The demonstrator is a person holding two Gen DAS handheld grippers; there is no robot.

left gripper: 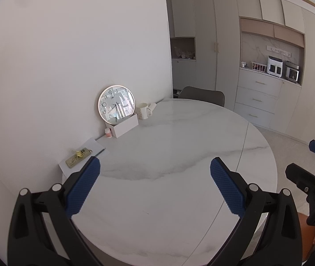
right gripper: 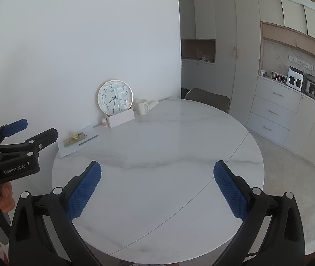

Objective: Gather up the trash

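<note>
Both wrist views look forward and slightly down from above the near edge of the round desk (left gripper: 179,146), facing the far-left edge where a clock (left gripper: 116,104) leans on the wall. They share the desk top, clock and cabinets (right gripper: 274,110); the right view sits farther right, catching the left gripper (right gripper: 33,130) at its side.

Black hand-held gripper (left gripper: 155,184), blue pads (left gripper: 83,188)

Soft daylight; fisheye-warped, dark-vignetted edges
</note>
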